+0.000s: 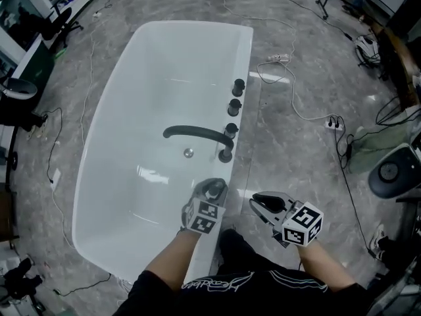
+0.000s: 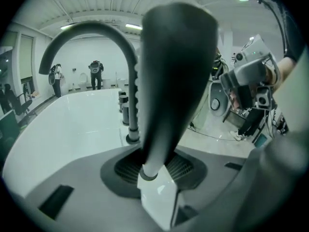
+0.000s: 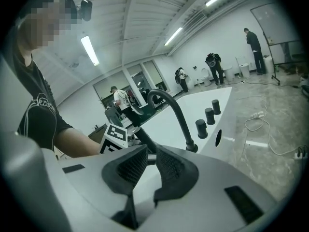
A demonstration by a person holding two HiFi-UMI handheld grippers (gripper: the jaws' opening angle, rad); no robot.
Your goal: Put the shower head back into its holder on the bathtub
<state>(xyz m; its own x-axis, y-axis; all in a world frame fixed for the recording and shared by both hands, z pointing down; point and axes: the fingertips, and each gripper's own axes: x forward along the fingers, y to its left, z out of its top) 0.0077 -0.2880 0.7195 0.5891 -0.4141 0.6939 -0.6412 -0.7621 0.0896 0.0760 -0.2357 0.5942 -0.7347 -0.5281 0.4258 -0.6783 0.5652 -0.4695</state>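
The white bathtub (image 1: 105,150) has a black arched faucet (image 1: 197,135) and three black knobs (image 1: 235,106) on its right rim. My left gripper (image 1: 209,199) hovers over the near end of that rim, shut on the dark shower head (image 1: 214,188). In the left gripper view the shower head (image 2: 169,81) stands upright between the jaws and fills the middle, with the faucet (image 2: 96,37) behind it. My right gripper (image 1: 263,203) is over the floor just right of the rim, its jaws slightly apart and empty (image 3: 147,163). The holder is not visible.
A white cable (image 1: 293,97) and a power strip (image 1: 334,122) lie on the marble floor right of the tub. Round grey equipment (image 1: 393,171) stands at the far right. A black cable (image 1: 52,150) runs along the tub's left side. People stand in the background.
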